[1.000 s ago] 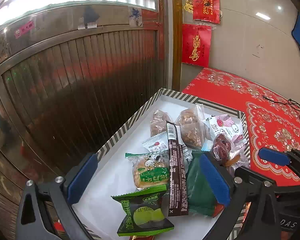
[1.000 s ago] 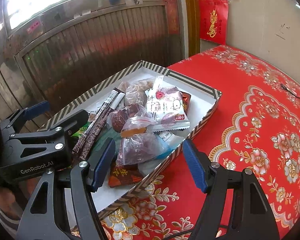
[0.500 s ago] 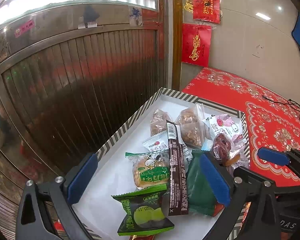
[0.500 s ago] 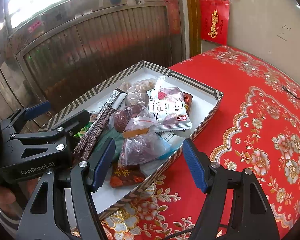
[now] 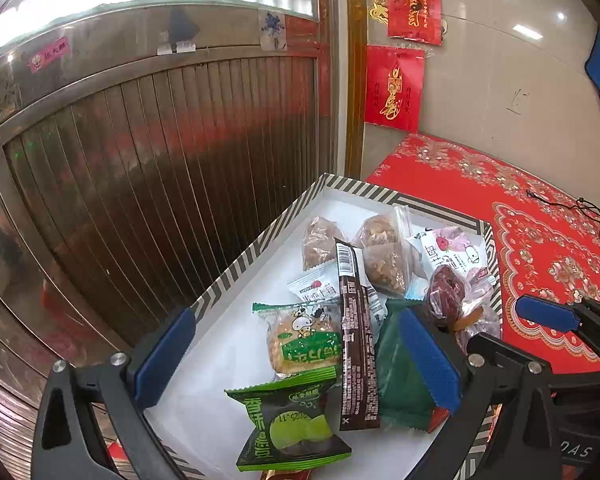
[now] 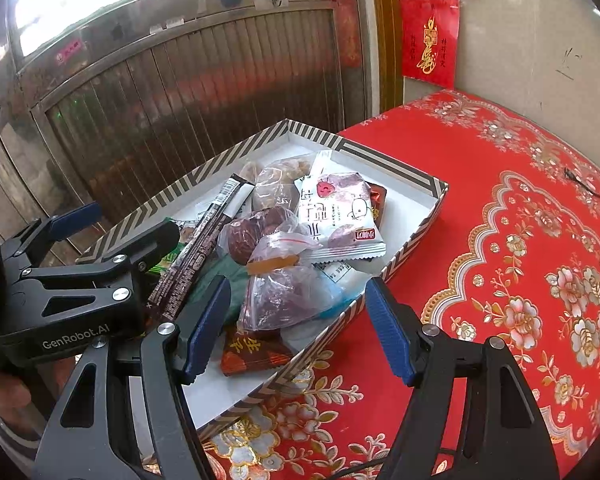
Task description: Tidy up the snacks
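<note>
A striped-rim white box (image 5: pixel 256 240) (image 6: pixel 428 216) holds several wrapped snacks. In the left wrist view I see a green pastry pack (image 5: pixel 288 428), a yellow cake pack (image 5: pixel 304 340), a long brown bar (image 5: pixel 354 340), a dark green packet (image 5: pixel 400 384) and clear bags of brown sweets (image 5: pixel 380 252). My left gripper (image 5: pixel 300 364) is open above the box's near end, empty. My right gripper (image 6: pixel 300 328) is open over the box's near edge, empty, above a clear bag of dates (image 6: pixel 288 292) and a white-purple pack (image 6: pixel 340 212).
The box sits at the edge of a red flowered tablecloth (image 6: pixel 520 240). A ribbed metal door (image 5: pixel 160 160) stands just behind the box. Red paper decorations (image 5: pixel 394 84) hang on the tiled wall. A thin black cord (image 5: pixel 580 212) lies on the cloth at far right.
The right gripper has drifted slightly back and up, so the box sits a little farther away in its view. The left gripper has hardly moved.
</note>
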Demonstrator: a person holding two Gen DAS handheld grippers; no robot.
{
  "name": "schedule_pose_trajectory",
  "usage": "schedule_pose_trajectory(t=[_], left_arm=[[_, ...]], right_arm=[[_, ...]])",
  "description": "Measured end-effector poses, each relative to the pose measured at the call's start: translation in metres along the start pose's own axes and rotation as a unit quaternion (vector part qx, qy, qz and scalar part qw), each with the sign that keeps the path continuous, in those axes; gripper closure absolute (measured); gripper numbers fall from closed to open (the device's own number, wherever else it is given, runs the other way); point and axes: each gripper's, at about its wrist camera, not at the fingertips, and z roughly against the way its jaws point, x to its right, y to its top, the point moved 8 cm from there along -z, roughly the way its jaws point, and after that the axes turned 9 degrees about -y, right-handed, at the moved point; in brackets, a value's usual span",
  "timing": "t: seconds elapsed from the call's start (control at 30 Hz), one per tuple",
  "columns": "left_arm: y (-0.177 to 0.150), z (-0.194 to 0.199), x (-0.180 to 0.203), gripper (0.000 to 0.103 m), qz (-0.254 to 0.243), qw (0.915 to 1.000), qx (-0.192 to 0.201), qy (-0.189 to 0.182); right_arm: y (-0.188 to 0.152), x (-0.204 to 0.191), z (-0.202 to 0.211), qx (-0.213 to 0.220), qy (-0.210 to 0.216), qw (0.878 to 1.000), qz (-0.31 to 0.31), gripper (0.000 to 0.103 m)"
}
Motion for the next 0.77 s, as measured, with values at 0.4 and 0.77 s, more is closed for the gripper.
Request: schedule_pose_trajectory(t=[0.4, 0.77], left_arm=[[0.0, 0.001, 0.0, 0.0, -0.003, 1.0, 0.004, 0.005], [0.006, 0.014, 0.028, 0.0, -0.032, 0.9992, 0.024, -0.003]], right_arm=[[-0.001, -0.001, 0.0, 0.0, 0.0, 1.0, 0.001, 0.033], [-0.008, 0.02, 0.013, 0.003, 0.01, 1.0, -0.028, 0.033]])
